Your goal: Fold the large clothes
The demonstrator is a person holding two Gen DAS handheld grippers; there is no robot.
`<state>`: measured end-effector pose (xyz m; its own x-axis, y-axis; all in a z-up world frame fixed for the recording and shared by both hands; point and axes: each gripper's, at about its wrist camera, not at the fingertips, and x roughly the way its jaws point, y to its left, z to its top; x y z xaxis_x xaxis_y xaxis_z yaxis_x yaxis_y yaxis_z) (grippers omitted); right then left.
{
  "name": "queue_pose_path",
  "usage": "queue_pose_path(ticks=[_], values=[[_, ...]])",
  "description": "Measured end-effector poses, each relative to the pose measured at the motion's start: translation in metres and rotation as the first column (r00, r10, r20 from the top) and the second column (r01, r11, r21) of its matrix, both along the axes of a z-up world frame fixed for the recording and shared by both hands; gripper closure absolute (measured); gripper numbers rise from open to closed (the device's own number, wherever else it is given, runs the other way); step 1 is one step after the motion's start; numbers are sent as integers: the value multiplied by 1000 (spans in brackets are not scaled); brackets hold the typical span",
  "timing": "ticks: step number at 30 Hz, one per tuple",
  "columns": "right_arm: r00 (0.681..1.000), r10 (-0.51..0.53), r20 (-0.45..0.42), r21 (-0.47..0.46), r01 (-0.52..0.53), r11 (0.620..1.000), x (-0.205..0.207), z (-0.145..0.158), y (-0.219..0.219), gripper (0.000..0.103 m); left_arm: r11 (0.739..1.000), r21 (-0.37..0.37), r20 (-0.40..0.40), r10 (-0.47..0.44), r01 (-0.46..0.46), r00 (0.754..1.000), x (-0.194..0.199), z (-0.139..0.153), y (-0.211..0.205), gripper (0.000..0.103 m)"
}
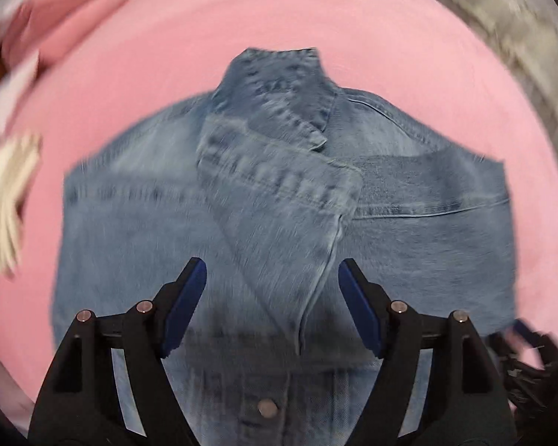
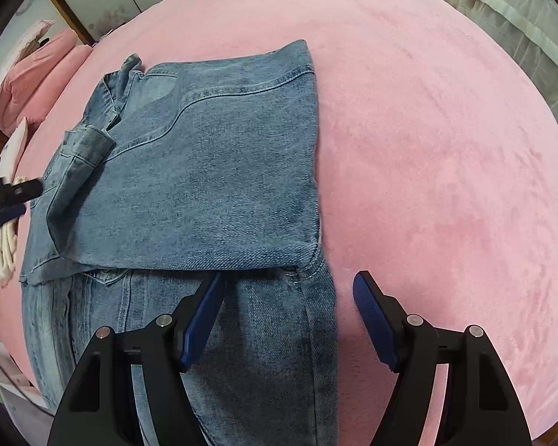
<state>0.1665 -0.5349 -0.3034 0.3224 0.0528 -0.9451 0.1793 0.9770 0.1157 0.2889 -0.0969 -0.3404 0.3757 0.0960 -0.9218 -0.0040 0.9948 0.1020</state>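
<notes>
At your far left in the right wrist view, pink pillows [image 2: 37,74] sit at the edge of the pink blanket [image 2: 446,148], with a white folded cloth [image 2: 3,256] just below them. Your left gripper [image 1: 272,275] hangs above the denim jacket [image 1: 279,204], its jaws spread wide with nothing between them; its tips also poke in at the left edge of the right wrist view, just beside the jacket. That left view is blurred, so fine detail is lost, but you can make out both sleeves crossed over the jacket's middle, a cuff [image 1: 279,174] lying on top, and a metal button [image 1: 267,407] low on the front, between the black arms of the gripper.

Moving right, the jacket lies flat on the blanket, one side panel folded inward over the body, its straight edge running down the middle of the right wrist view. Your right gripper [image 2: 289,286] hovers over that right edge, jaws spread and holding nothing: the left finger sits above denim, the right finger above bare blanket. Pale curtains [image 2: 502,7] hang at the far right.
</notes>
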Motion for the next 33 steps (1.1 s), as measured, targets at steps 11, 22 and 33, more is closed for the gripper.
queue_pose_path(ticks=[11, 22, 33], values=[[1000, 17, -10, 6, -17, 1000, 9, -2, 5, 30, 990, 126, -2, -61, 61, 998, 43, -16, -17, 93], [999, -34, -23, 26, 34, 999, 8, -6, -9, 30, 890, -210, 78, 428, -405, 901, -43, 15, 109, 99], [998, -56, -15, 44, 57, 997, 4, 0, -8, 31, 843, -187, -53, 504, -505, 862, -78, -17, 161, 101]])
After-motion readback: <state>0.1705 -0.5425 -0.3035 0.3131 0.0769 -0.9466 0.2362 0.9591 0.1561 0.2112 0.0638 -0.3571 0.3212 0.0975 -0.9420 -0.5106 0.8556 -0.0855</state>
